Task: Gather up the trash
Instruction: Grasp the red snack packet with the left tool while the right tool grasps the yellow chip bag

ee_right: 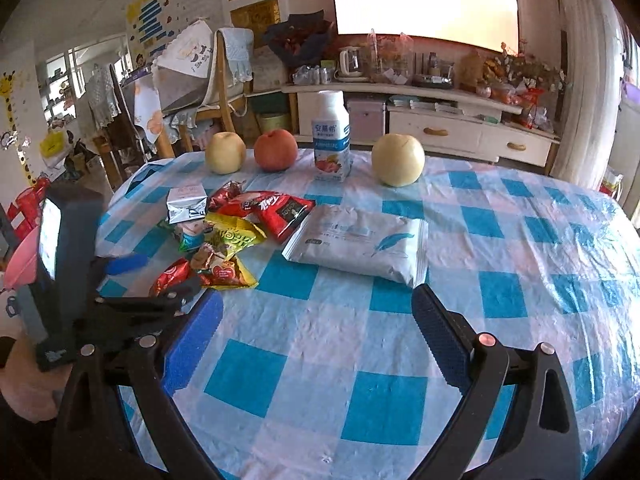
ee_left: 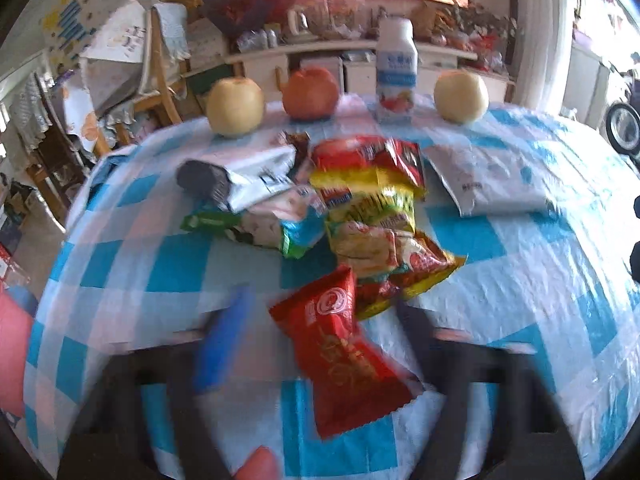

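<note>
A pile of empty snack wrappers (ee_left: 360,208) lies on the checked tablecloth; it also shows in the right wrist view (ee_right: 232,232). A red wrapper (ee_left: 344,356) lies nearest, between the open fingers of my left gripper (ee_left: 320,340); the view is blurred and I cannot tell whether a finger touches it. In the right wrist view the left gripper (ee_right: 152,276) hovers at the same red wrapper (ee_right: 172,276). My right gripper (ee_right: 316,340) is open and empty over bare cloth, right of the pile.
Two yellow pears (ee_right: 225,152) (ee_right: 398,159), a red apple (ee_right: 276,149) and a yogurt bottle (ee_right: 330,136) stand in a row at the table's far edge. A white wet-wipes pack (ee_right: 360,240) lies mid-table. Chairs (ee_right: 208,80) stand beyond the far left edge.
</note>
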`<state>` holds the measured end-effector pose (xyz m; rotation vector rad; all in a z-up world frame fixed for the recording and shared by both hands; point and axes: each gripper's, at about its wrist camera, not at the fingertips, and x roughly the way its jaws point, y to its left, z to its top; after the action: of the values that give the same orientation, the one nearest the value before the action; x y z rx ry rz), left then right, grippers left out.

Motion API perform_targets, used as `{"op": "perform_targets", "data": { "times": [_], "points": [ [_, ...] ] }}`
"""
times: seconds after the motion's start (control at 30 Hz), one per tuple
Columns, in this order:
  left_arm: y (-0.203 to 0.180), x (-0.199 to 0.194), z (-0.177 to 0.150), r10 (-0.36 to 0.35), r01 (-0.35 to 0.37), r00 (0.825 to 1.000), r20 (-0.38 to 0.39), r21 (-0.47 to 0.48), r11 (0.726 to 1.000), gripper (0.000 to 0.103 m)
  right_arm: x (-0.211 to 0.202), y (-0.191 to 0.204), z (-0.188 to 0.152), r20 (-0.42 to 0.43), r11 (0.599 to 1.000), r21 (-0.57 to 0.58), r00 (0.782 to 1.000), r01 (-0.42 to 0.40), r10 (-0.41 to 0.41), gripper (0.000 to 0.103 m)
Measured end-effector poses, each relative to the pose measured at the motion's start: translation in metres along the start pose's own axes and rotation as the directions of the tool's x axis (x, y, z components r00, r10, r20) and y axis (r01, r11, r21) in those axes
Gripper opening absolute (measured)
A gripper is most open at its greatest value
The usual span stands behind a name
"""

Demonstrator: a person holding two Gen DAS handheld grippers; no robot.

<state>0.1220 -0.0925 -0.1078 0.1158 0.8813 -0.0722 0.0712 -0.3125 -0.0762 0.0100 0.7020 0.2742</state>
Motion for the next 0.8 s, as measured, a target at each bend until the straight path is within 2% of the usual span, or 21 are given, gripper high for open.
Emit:
{"op": "perform_targets", "data": {
  "times": [0.17,0.3,0.53,0.8],
  "points": [
    [0.013,0.001,-0.004,-0.016,0.015,1.0,-0.005,-0.056,0.998,0.046,0.005,0.003,0.0,-0.019,1.0,0.008,1.0,-0.024,0.024,0.096],
    [0.023,-0.006,-0.006,-0.037,0.037,0.999,0.012,-0.048,0.998,0.037,0.016,0.007,0.003,-0.042,0.998,0.019,0.998,-0.055,0.056,0.096],
    [0.053,-0.01,0.001,-0.058,0.058,0.998,0.004,-0.079,0.995,0.033,0.055,0.022,0.013,-0.095,0.993,0.048,0.989,-0.106,0.11,0.096],
    [0.088,-0.031,0.019,-0.04,0.045,0.996,0.085,-0.058,0.997,0.033,0.095,0.06,0.023,-0.102,0.987,0.041,0.982,-0.155,0.158,0.096]
  ]
}}
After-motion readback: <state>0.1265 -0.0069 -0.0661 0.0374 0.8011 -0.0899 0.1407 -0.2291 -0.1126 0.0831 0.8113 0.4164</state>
